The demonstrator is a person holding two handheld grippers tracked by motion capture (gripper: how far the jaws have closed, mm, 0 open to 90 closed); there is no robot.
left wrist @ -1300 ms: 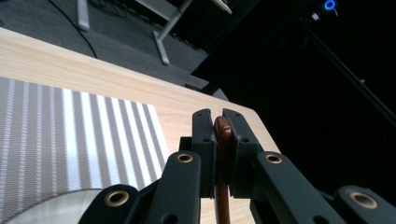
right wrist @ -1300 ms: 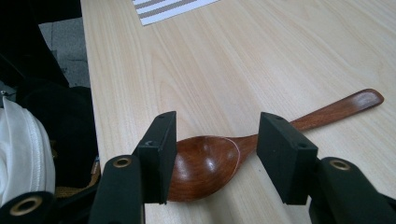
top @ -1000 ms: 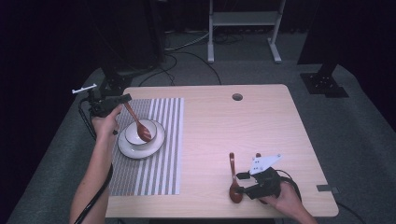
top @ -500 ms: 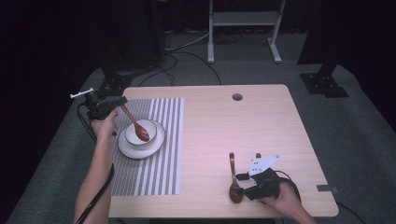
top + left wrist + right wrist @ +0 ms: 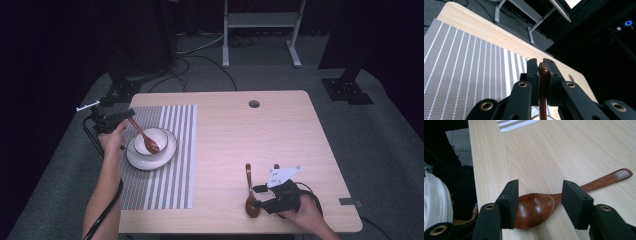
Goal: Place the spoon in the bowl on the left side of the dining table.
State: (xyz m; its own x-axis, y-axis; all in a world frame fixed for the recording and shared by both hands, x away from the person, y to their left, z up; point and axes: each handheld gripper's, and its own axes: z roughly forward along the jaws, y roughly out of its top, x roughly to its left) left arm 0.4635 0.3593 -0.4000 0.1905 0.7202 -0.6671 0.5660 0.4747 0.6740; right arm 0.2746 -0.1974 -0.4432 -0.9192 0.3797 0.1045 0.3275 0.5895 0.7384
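Observation:
A brown wooden spoon slants down into a white bowl, which stands on a white plate on the striped placemat. My left gripper is shut on that spoon's handle; in the left gripper view both jaws press against it. A second wooden spoon lies flat on the table near the front edge. My right gripper is open, one jaw on each side of this spoon's bowl, with the handle running off to the right.
The pale wooden table has a round cable hole at the back. The placemat covers the table's left part. The table's near edge lies close to my right gripper, with dark floor and the person's clothing beyond it.
My left gripper has shifted slightly toward the person with the spoon, whose bowl stays in the white bowl. The right gripper has hardly moved.

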